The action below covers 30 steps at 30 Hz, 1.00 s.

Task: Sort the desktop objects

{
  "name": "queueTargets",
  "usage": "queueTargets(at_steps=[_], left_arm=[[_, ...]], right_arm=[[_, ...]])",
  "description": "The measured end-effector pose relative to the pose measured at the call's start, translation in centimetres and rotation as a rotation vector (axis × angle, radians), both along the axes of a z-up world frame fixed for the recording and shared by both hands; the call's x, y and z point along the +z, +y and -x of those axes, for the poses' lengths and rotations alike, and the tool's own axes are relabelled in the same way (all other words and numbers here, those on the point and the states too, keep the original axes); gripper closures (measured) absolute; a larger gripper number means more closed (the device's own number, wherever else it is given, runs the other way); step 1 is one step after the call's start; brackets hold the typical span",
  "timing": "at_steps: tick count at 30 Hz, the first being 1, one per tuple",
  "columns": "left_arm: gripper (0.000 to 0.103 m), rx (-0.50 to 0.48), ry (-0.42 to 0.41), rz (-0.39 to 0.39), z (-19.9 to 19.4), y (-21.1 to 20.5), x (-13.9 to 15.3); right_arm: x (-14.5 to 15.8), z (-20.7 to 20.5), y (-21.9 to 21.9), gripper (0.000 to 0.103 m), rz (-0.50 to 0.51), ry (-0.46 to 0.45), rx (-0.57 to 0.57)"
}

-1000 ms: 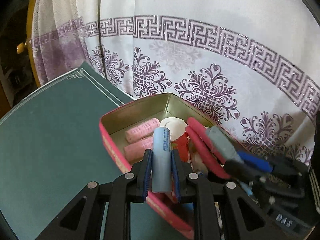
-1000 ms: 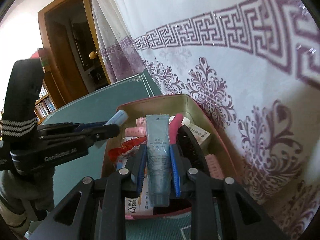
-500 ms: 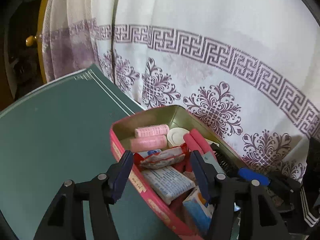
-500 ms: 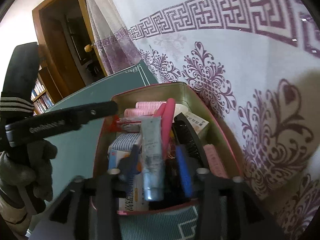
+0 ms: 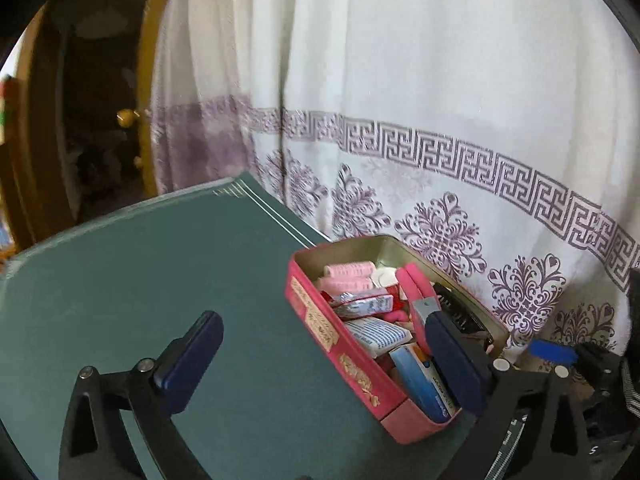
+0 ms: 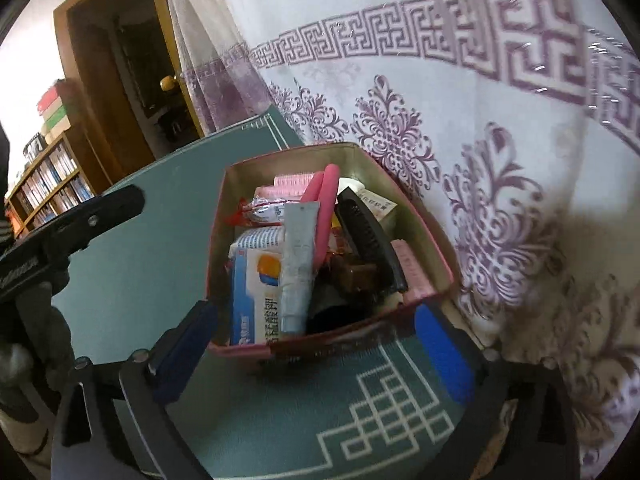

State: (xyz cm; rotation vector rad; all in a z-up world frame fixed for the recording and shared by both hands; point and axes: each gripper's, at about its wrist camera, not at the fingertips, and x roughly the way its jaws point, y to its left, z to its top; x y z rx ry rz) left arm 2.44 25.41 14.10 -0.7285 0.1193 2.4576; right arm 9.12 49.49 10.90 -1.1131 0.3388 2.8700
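Observation:
A pink tin (image 5: 320, 322) stands on the green mat by the curtain, full of small items. Among them are pink rollers (image 5: 348, 270), a grey tube (image 6: 298, 264), a black comb (image 6: 368, 240) and a blue-and-white packet (image 6: 256, 288). My left gripper (image 5: 322, 322) is drawn back at the tin's long side. Its jaws are opening wide and hold nothing. My right gripper (image 6: 318, 312) faces the tin's (image 6: 218, 240) near end. Its jaws are opening too, and the grey tube lies loose in the tin beyond them.
The green mat (image 5: 160, 280) stretches left of the tin. A white curtain with purple patterns (image 5: 440, 160) hangs right behind it. A wooden door (image 6: 120, 80) and a bookshelf (image 6: 48, 184) stand beyond. A gloved hand (image 6: 24, 320) carries the left gripper (image 6: 80, 220).
Both grippers went from shut to wide apart. The left let go of a light blue stick, the right of the grey tube. The left gripper drew back to the left of the tin.

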Motion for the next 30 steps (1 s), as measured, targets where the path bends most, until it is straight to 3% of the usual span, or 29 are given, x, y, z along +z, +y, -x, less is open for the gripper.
queueTargets(at_steps=[3, 7, 13, 30], left_arm=[[0.001, 0.046, 0.064, 0.035, -2.2, -0.1, 0.6], [0.001, 0.027, 0.107, 0.058, -4.3, 0.2, 0.7], [0.001, -0.022, 0.041, 0.035, -5.4, 0.3, 0.5], [0.001, -0.060, 0.052, 0.037, -5.6, 1.1, 0.1]], right_arm=[[1.1, -1.2, -0.5, 0.001, -0.024, 0.028, -0.018], [2.6, -2.6, -1.4, 0.001, -0.059, 0.066, -0.036], [2.7, -4.0, -1.7, 0.001, -0.076, 0.062, -0.060], [2.3, -4.2, -1.3, 0.001, -0.107, 0.061, -0.076]])
